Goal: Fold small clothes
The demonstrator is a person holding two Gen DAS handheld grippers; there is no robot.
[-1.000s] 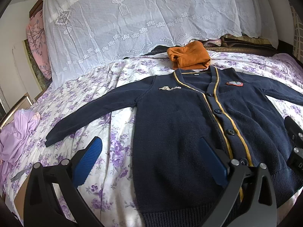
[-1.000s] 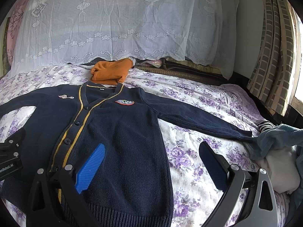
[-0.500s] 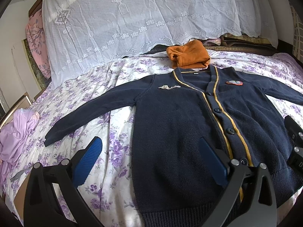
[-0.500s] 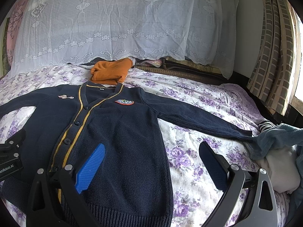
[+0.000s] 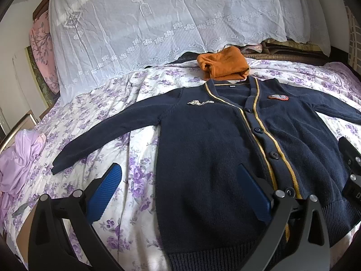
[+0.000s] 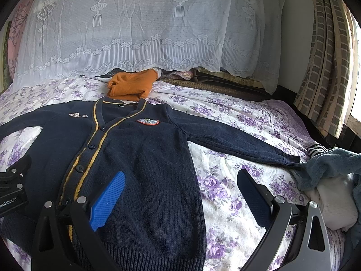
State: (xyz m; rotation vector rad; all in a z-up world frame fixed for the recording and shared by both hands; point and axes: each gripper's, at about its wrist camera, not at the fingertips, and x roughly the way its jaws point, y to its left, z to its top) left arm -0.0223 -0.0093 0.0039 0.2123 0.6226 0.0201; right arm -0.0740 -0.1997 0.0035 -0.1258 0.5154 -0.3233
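Over the near edge of the bed with its purple-flowered white sheet (image 5: pixel 140 103), the left hand-held gripper (image 5: pixel 178 189) hangs with its blue-padded fingers spread wide, holding nothing. Its left finger (image 5: pixel 106 187) stands over bare sheet and its right finger (image 5: pixel 252 194) over the lower left front of the navy knitted cardigan with yellow trim (image 5: pixel 214 140); whether either pad touches the cloth cannot be told. The right hand-held gripper (image 6: pixel 180 194) is likewise wide open and empty, its left finger (image 6: pixel 108 201) over the cardigan's lower right front and its right finger (image 6: pixel 252 196) over the flowered sheet.

The cardigan lies flat and buttoned in the middle of the bed, front up, collar at the far side and ribbed hem nearest the cameras, both sleeves stretched outward to left and right. A folded orange garment (image 5: pixel 223 65) sits just beyond the collar, touching it. Behind it a white lace cover (image 5: pixel 158 22) drapes over a tall pile at the far side of the bed. At the far left edge lies a crumpled lilac cloth (image 5: pixel 18 158); at the right, near the end of the cardigan's sleeve, is a heap of grey-blue and white clothes (image 6: pixel 331 180). Checked curtains (image 6: pixel 325 67) hang at the far right.

Both hand-held grippers point forward and slightly downward, side by side, near the hem.
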